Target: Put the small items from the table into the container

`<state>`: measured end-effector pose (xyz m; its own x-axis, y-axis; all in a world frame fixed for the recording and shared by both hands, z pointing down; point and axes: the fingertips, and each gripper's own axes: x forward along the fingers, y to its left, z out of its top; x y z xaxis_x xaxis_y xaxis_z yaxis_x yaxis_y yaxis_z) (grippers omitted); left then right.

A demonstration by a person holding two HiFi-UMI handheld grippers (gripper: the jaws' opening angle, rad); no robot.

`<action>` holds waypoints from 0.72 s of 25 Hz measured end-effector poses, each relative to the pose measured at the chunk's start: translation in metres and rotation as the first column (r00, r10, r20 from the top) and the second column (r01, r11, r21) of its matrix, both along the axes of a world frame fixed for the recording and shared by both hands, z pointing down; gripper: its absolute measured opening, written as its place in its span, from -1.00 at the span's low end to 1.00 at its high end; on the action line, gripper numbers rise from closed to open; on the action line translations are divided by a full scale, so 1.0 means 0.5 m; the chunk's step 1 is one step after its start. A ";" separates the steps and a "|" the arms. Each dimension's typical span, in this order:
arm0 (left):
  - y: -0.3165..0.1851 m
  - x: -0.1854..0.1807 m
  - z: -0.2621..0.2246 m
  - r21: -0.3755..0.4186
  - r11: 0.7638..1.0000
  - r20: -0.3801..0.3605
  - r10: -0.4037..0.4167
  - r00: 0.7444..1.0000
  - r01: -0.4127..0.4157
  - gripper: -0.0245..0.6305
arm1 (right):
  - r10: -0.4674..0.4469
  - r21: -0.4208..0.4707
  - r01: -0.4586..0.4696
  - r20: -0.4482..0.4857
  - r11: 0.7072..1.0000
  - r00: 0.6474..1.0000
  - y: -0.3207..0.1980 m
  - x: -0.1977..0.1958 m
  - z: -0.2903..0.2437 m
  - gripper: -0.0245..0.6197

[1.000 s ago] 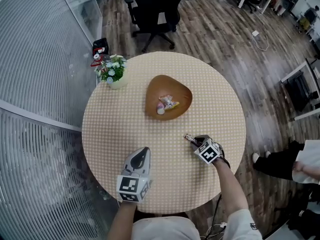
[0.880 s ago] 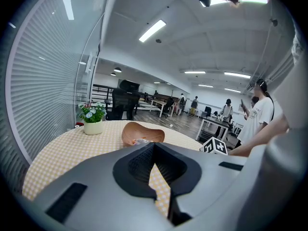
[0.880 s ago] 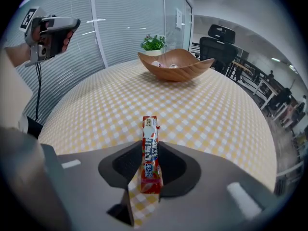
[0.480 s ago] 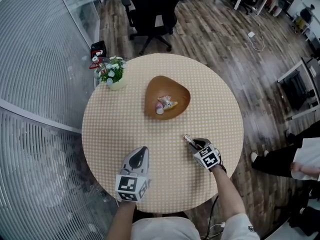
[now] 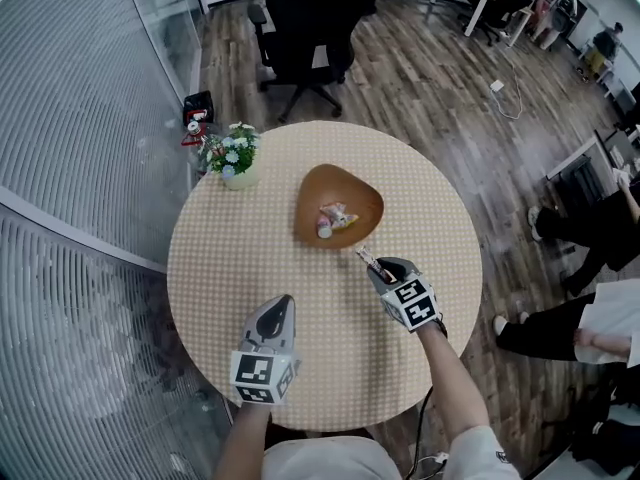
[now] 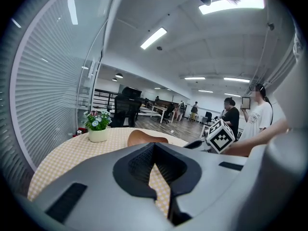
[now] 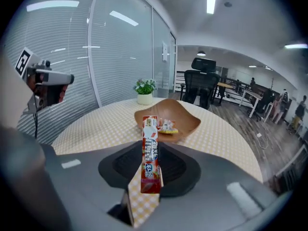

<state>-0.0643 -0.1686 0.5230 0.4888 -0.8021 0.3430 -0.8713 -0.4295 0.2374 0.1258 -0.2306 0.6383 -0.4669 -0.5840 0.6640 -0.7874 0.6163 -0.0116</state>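
Table: we work at a round table (image 5: pixel 225 268) with a dotted cloth. A flower pot (image 5: pixel 236 160) stands near its far left edge and is not part of the job.
Left gripper: the left gripper (image 5: pixel 283 306) hovers over the near part of the table, well short of the bowl. Its jaws meet at the tips with nothing between them.
Container: the brown bowl (image 5: pixel 356 188) sits just past the table's middle.
Done so far: a few small wrapped sweets (image 5: pixel 334 218) lie in the bowl, so we judge this part finished.
Right gripper: the right gripper (image 5: pixel 378 268) is clamped on a red candy stick (image 7: pixel 150 150), which juts up out of its jaws.
Item's place: the stick is in the air, just on the near side of the bowl's rim and not yet over it.
Left to do: carry the stick over the bowl and let it go. We see no other loose small item on the cloth, so this looks like the last one.
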 end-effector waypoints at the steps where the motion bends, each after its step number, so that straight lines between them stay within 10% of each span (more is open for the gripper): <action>1: -0.001 -0.007 -0.002 0.002 1.000 -0.001 -0.006 1.000 0.006 -0.93 | 0.006 0.010 -0.006 0.013 1.000 1.000 -0.022 -0.014 -0.014 -0.61; 18: 0.011 -0.143 0.010 -0.009 0.992 0.022 -0.128 0.992 0.128 -0.93 | 0.146 -0.058 -0.146 -0.016 0.988 0.989 -0.261 -0.115 0.060 -0.60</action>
